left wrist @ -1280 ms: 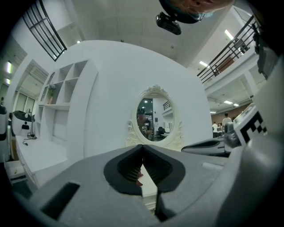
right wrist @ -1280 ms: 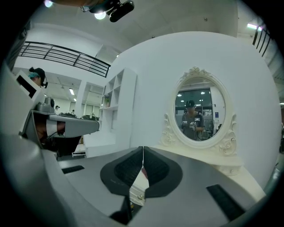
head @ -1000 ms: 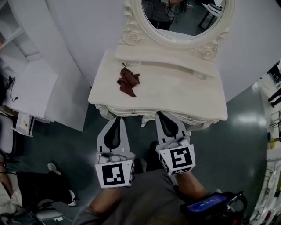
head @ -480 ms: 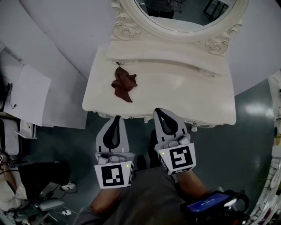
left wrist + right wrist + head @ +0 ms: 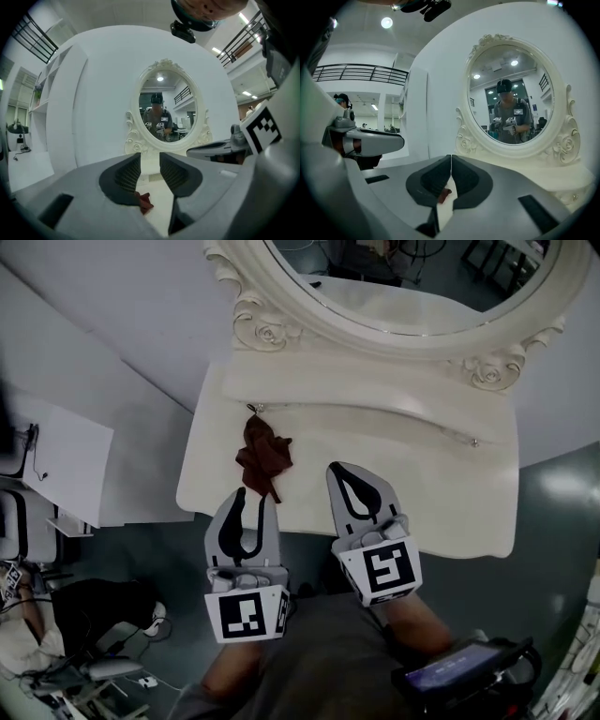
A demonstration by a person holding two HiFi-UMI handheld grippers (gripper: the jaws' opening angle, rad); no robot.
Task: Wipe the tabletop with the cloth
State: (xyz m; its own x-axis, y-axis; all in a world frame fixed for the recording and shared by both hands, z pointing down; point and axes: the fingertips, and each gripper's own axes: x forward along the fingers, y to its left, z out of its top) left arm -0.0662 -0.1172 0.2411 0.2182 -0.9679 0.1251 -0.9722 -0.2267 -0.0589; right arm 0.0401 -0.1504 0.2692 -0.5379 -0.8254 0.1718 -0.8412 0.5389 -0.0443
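Observation:
A crumpled dark red cloth (image 5: 264, 454) lies on the left part of the cream dressing tabletop (image 5: 412, 479), just below the mirror base. My left gripper (image 5: 251, 497) hovers at the table's front edge, right before the cloth. Its jaws have just been opening and stand apart with nothing between them. In the left gripper view the cloth (image 5: 145, 201) shows low, beyond the left gripper (image 5: 150, 160). My right gripper (image 5: 339, 469) is shut and empty over the table's front middle. Through the right gripper (image 5: 451, 157) a bit of cloth (image 5: 445, 193) peeks out.
An ornate oval mirror (image 5: 412, 296) with carved roses stands at the back of the table against a white curved wall. White panels (image 5: 56, 465) stand to the left. A dark device (image 5: 459, 676) sits by the right forearm.
Both grippers have moved forward from in front of the table to over its front edge. The left jaws have gone from shut to open.

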